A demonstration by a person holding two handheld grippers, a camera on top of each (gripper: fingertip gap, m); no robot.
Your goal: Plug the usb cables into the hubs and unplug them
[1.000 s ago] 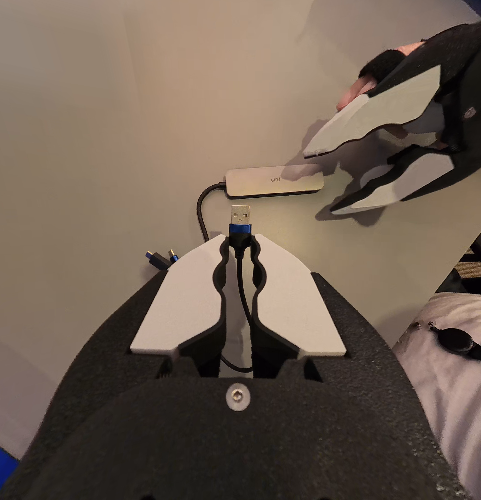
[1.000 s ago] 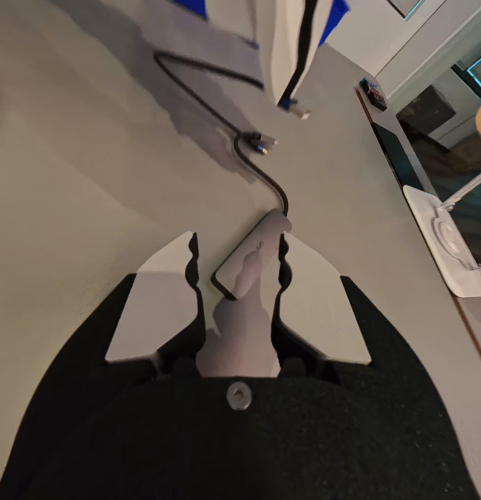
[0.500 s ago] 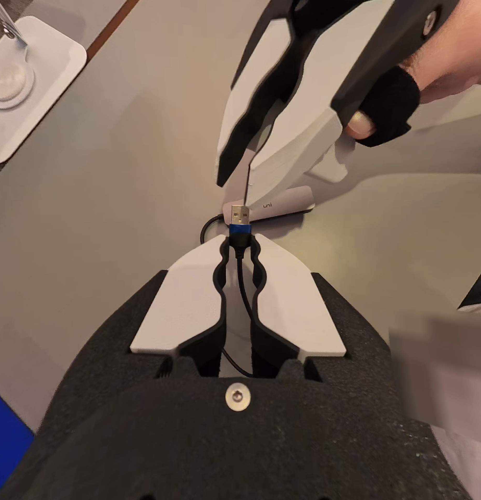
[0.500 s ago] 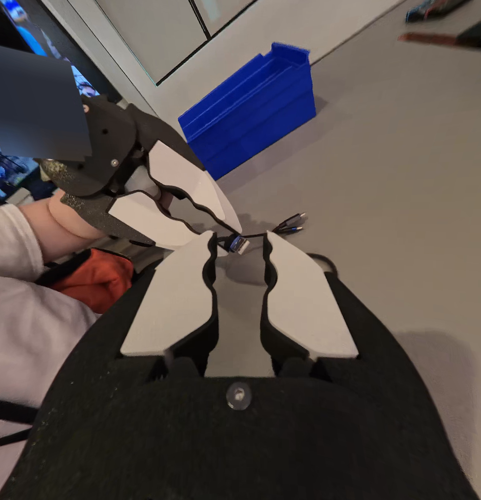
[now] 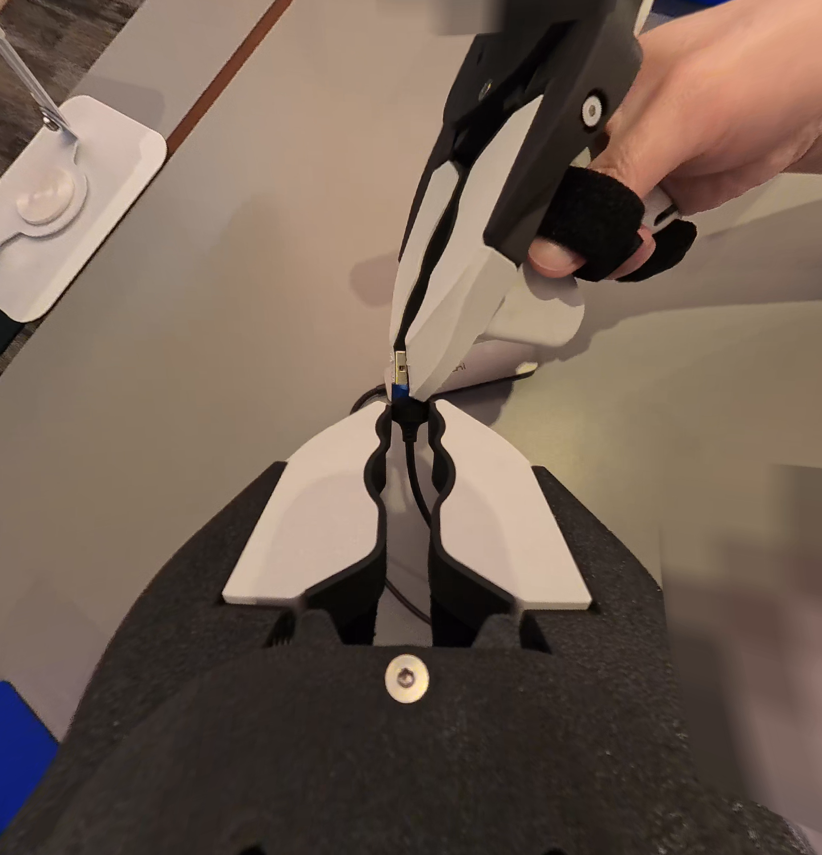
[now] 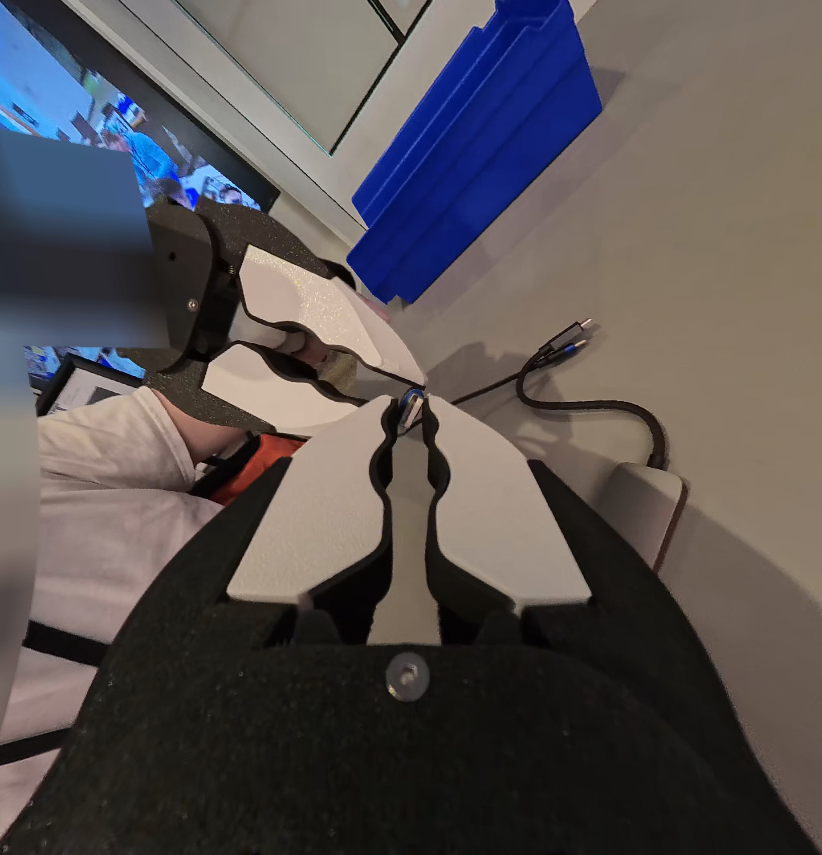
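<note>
The left gripper (image 5: 407,407), a black foam-clad body with two white plastic fingers, is closed narrowly on the black moulded boot of the USB-A cable plug (image 5: 401,379), a silver metal shell with a blue collar; the plug projects forward past the fingertips, and its thin black cable (image 5: 416,486) trails back between the fingers. The right gripper (image 6: 407,407), of the same build, meets the plug head-on; its white fingertips are pinched on the silver shell, one on each flat side; both grippers therefore grip the same plug, which is held above the table. In the left wrist view the right gripper (image 5: 402,365) descends from the upper right, held by a person's hand (image 5: 705,111) with black straps over the fingers. In the right wrist view the left gripper (image 6: 423,384) enters from the left, next to a white sleeve (image 6: 113,462).

The silver-grey flat USB hub (image 6: 649,504) lies on the grey matte table (image 6: 723,277), to the right of the right gripper and apart from the plug; its braided black lead (image 6: 585,407) curves away to two loose connectors (image 6: 568,340) lying on the table. In the left wrist view the hub (image 5: 488,365) is mostly hidden behind the right gripper's fingers.

A blue plastic bin (image 6: 483,152) stands at the far edge of the table; a white flat stand base (image 5: 62,199) with a metal rod sits at the upper left of the left wrist view.
</note>
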